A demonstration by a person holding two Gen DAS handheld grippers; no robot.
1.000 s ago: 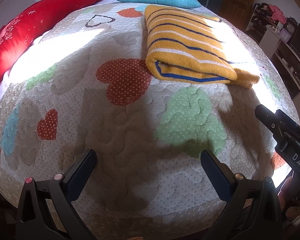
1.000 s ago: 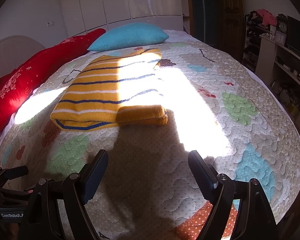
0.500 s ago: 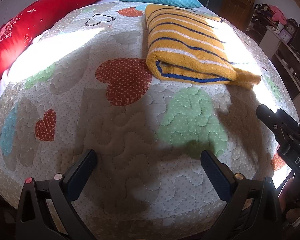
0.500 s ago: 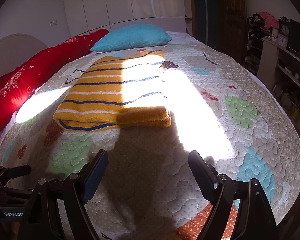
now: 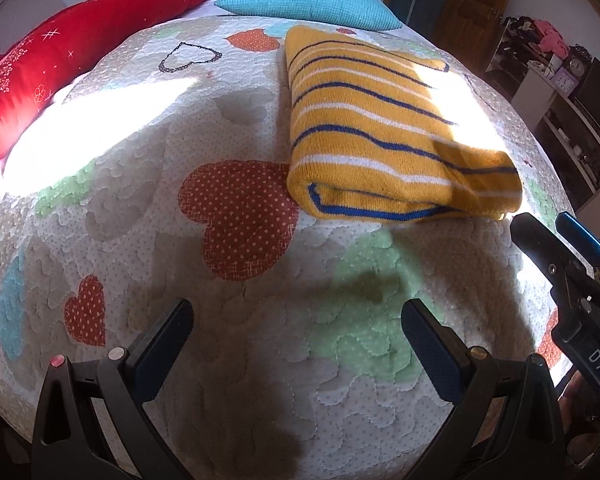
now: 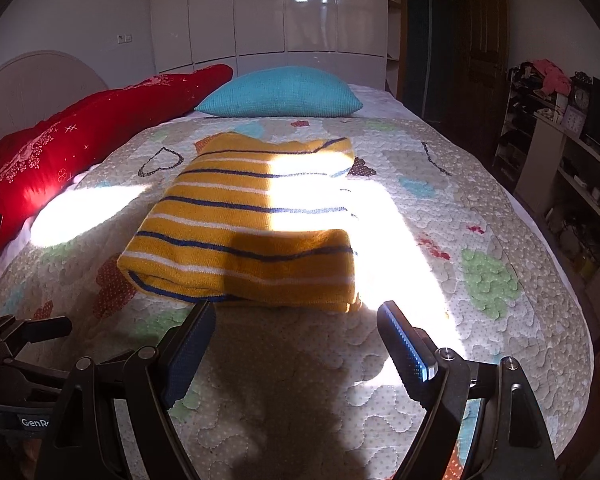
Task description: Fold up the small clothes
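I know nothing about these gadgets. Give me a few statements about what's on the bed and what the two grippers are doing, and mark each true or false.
1. The striped sweater lies folded on the quilt. True.
2. The right gripper is clamped on the sweater. False: its jaws are open, just short of the near edge, holding nothing.
3. The left gripper is open above bare quilt. True.
4. The blue pillow sits on top of the sweater. False: it lies beyond it, at the far end of the bed.
5. A red pillow runs along the bed's left side. True.
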